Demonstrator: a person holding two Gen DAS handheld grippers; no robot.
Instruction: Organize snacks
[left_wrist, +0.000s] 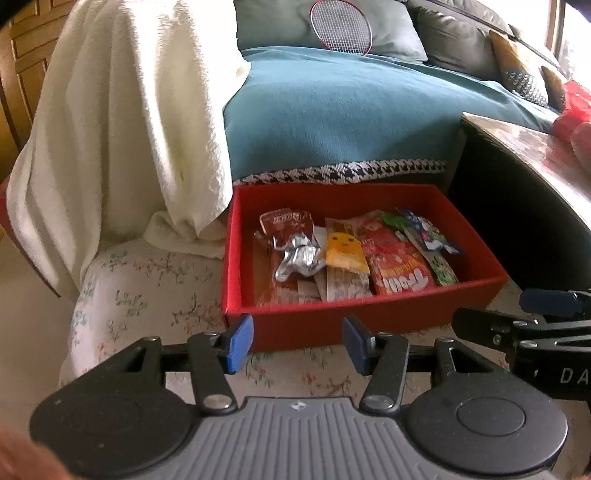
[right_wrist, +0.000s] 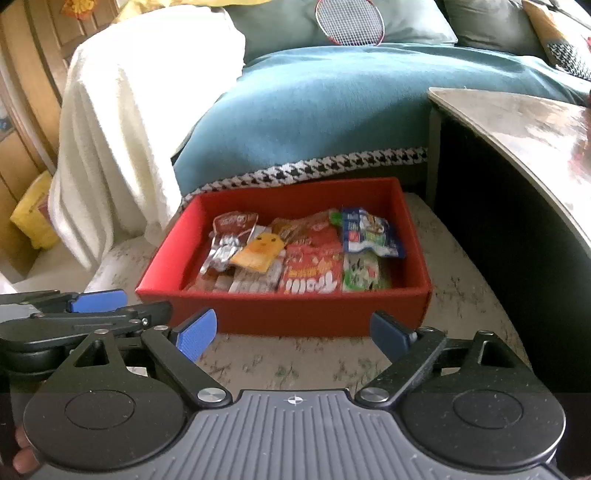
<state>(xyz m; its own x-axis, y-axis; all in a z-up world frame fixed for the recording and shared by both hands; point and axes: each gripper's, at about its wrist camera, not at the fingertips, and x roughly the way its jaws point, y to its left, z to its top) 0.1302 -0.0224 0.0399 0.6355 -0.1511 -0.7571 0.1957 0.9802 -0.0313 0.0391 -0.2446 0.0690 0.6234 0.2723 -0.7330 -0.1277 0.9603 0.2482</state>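
A red box (left_wrist: 332, 326) (right_wrist: 295, 314) stands on a floral cushion and holds several snack packets: a silver foil pack (left_wrist: 297, 260) (right_wrist: 221, 249), a yellow chick packet (left_wrist: 345, 247) (right_wrist: 260, 251), a red Trolli bag (left_wrist: 397, 264) (right_wrist: 314, 273), a green packet (left_wrist: 443, 271) (right_wrist: 364, 273) and a blue-and-white packet (left_wrist: 430, 232) (right_wrist: 369, 232). My left gripper (left_wrist: 298, 343) is open and empty just before the box's near wall. My right gripper (right_wrist: 293, 334) is open and empty, also just short of the near wall. Each gripper shows at the edge of the other's view.
A white towel (left_wrist: 129, 122) drapes over a chair left of the box. A sofa with a teal blanket (left_wrist: 351, 110) lies behind, with a badminton racket (left_wrist: 340, 26) on it. A glossy table (right_wrist: 535, 140) stands at the right.
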